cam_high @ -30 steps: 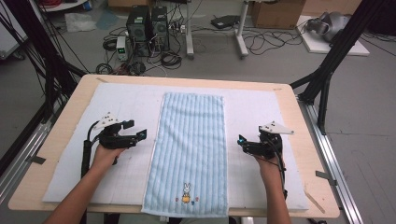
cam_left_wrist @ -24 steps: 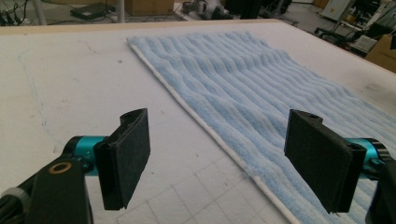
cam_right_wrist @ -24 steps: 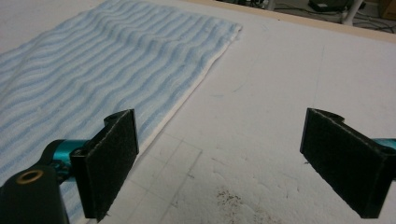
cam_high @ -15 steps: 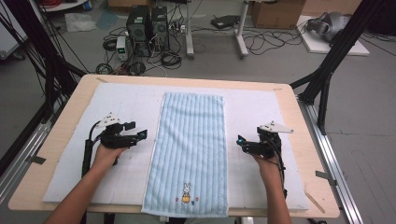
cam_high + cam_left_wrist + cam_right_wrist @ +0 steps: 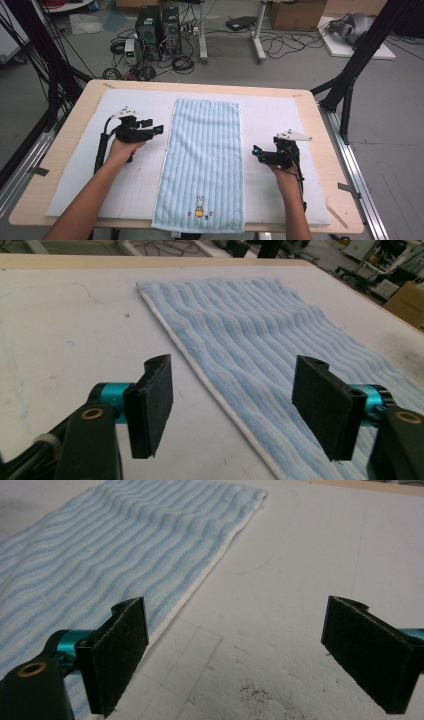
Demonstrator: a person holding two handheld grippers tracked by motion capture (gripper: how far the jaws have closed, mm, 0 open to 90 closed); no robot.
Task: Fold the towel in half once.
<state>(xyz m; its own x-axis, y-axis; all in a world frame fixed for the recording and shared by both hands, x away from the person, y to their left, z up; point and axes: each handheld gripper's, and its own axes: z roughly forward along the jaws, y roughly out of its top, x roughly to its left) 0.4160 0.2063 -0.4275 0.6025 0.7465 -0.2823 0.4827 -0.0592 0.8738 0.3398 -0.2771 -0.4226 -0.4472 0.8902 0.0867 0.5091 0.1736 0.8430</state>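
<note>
One light-blue striped towel (image 5: 205, 160) lies on one white mat (image 5: 280, 115), which covers one wooden table (image 5: 320, 130). Two handheld grippers work there, the left gripper (image 5: 159, 129) and the right gripper (image 5: 256, 150). Two dark computer towers (image 5: 159, 30) stand far off on the floor.

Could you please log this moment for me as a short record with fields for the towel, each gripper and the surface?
towel: light blue striped towel lying flat, lengthwise, rabbit picture at the near end
left gripper: left gripper at the towel's left edge, jaws apart and just been closing, the edge between them but not pressed
right gripper: right gripper by the right edge, jaws wide, nothing held
surface: white mat on a wooden table
</note>
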